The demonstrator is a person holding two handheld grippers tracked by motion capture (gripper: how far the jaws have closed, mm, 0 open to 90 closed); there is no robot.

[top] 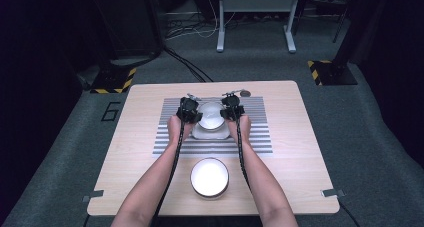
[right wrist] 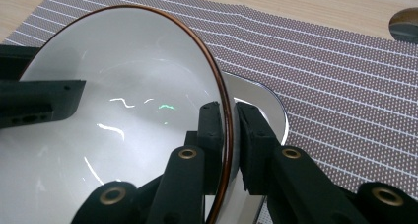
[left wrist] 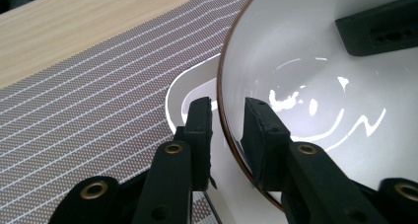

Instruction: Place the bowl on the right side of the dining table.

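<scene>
- White bowl (top: 210, 115) sits on a white plate (top: 205, 133), mid striped mat (top: 260, 132), far half of the bench (top: 300, 152).
- Right hand-held gripper (right wrist: 230, 116) pinches the bowl's rim, one jaw inside, one outside, prob. to steady it.
- Left hand-held gripper (left wrist: 227, 114) straddles the opposite rim w/ gaps showing: not clamped, pads off.
- 2nd bowl (top: 209, 177) waits near the front edge, untouched.
</scene>
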